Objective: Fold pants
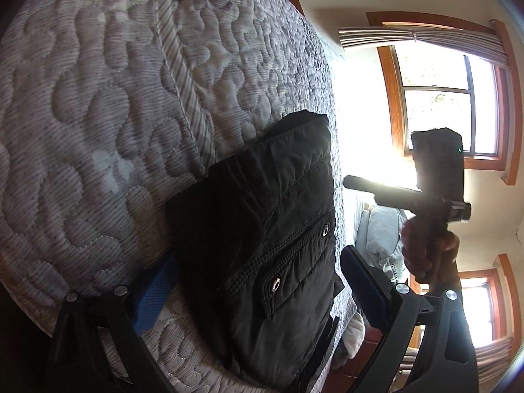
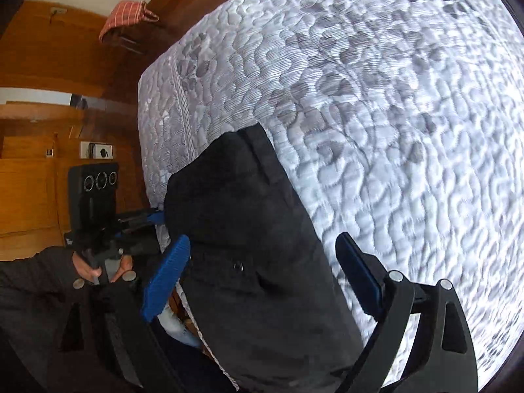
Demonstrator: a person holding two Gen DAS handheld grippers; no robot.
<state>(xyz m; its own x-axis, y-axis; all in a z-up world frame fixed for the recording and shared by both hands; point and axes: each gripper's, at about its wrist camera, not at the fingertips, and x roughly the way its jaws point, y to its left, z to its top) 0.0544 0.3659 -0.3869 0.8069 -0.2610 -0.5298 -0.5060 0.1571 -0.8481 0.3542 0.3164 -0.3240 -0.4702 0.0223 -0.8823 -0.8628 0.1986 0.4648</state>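
On the mattress (image 2: 393, 98), only left view shows pants' (image 1: 262, 213) snaps.

The pants (image 1: 262, 229) are black, of a slightly shiny, stitched fabric, folded into a compact thick bundle. A flap pocket with two metal snaps (image 1: 276, 284) and a seam line faces up. The bundle lies flat on the quilted grey-white mattress (image 2: 393, 98), close to its edge and near one corner.
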